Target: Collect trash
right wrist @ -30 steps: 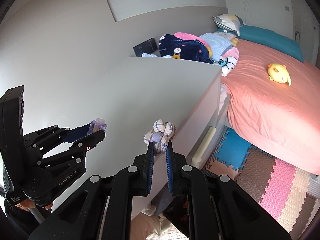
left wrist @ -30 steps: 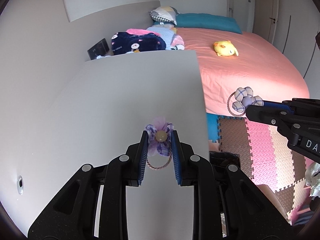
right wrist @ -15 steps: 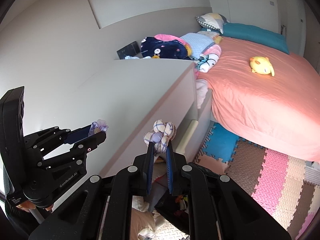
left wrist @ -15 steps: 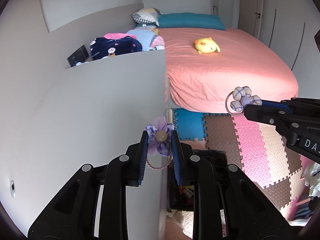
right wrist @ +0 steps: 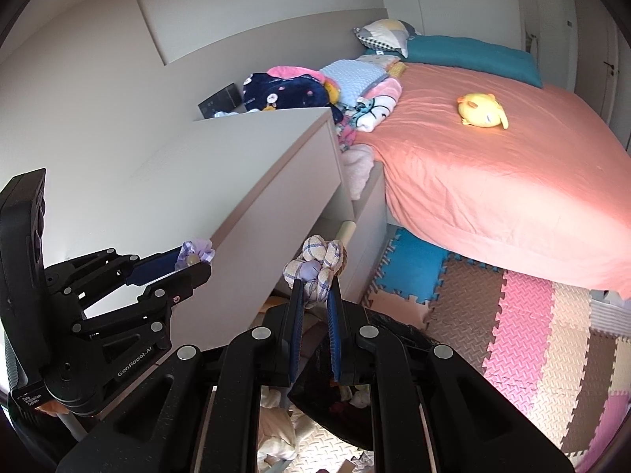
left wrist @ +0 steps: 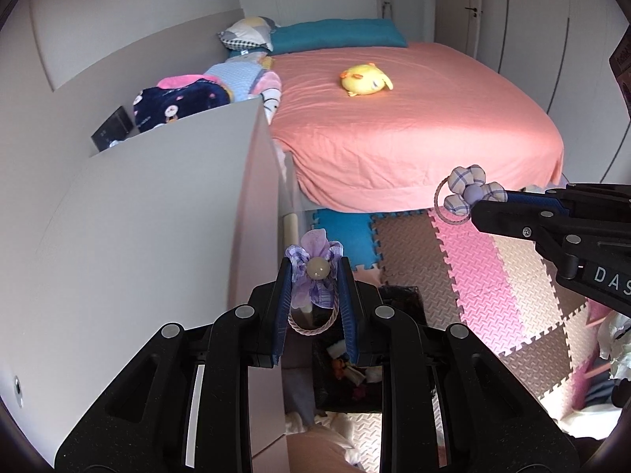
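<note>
My left gripper (left wrist: 314, 272) is shut on a purple flower hair tie (left wrist: 313, 272) with a beige bead and a pink elastic loop. It also shows in the right wrist view (right wrist: 195, 256). My right gripper (right wrist: 314, 287) is shut on a checked fabric bow hair tie (right wrist: 315, 266), which shows in the left wrist view (left wrist: 469, 193) at the right. Both are held in the air past the dresser's edge, above a black trash bin (left wrist: 366, 370) with litter inside, also low in the right wrist view (right wrist: 343, 394).
A grey dresser (left wrist: 157, 236) stands to the left. A bed with a pink sheet (left wrist: 414, 118) and a yellow plush (left wrist: 364, 79) lies ahead. Folded blankets (left wrist: 189, 96) sit behind the dresser. Foam puzzle mats (left wrist: 493, 276) cover the floor.
Both grippers have moved right, off the dresser top and over the floor, with the hair ties still held. The trash bin has come into view below them.
</note>
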`<state>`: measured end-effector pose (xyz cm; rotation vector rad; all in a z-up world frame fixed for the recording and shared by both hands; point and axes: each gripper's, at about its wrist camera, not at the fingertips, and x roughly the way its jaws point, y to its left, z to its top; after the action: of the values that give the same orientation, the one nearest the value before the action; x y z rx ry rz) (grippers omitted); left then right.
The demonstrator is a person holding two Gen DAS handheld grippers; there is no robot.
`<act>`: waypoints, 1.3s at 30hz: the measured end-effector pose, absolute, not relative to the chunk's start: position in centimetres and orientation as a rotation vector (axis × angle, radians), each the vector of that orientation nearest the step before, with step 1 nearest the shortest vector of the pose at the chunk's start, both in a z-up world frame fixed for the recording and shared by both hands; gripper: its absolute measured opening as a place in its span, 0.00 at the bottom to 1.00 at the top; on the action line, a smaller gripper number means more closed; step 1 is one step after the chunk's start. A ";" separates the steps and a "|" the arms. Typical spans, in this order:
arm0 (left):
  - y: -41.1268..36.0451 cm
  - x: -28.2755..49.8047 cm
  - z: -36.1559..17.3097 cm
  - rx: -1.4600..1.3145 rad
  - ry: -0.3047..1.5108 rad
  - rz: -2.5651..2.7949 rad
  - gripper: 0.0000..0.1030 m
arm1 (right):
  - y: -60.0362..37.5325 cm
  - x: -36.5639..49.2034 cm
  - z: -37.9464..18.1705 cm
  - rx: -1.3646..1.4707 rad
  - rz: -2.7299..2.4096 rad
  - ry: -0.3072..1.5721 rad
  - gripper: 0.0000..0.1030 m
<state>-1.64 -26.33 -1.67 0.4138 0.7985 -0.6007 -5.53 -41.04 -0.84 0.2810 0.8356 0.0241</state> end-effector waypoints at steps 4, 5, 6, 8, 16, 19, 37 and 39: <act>-27.6 -1.8 -1.8 0.417 0.799 -0.636 0.22 | -42.4 -6.5 -1.0 0.295 -0.004 0.837 0.13; -27.9 -2.0 -1.9 0.422 0.799 -0.644 0.22 | -42.8 -6.7 -1.0 0.297 -0.013 0.837 0.13; -28.3 -2.1 -2.0 0.429 0.799 -0.652 0.22 | -43.1 -7.0 -1.1 0.298 -0.018 0.838 0.13; -28.9 -2.4 -2.2 0.439 0.800 -0.668 0.22 | -43.7 -7.3 -1.2 0.299 -0.029 0.841 0.13; -30.0 -2.1 -3.2 0.471 0.841 -0.683 0.32 | -44.9 -7.7 -1.8 0.299 -0.041 0.870 0.22; -29.3 -1.4 -3.1 0.467 0.837 -0.592 0.90 | -44.8 -7.8 -1.9 0.275 -0.072 0.866 0.60; -28.6 -1.1 -3.1 0.446 0.839 -0.584 0.90 | -45.1 -8.1 -1.9 0.278 -0.075 0.857 0.64; -28.5 -1.1 -3.1 0.438 0.842 -0.584 0.90 | -45.1 -8.1 -1.9 0.278 -0.074 0.858 0.64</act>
<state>-1.11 -28.45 -3.10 0.4381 0.8424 -0.5836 -8.08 -45.06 -1.95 0.2779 0.8579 -0.0741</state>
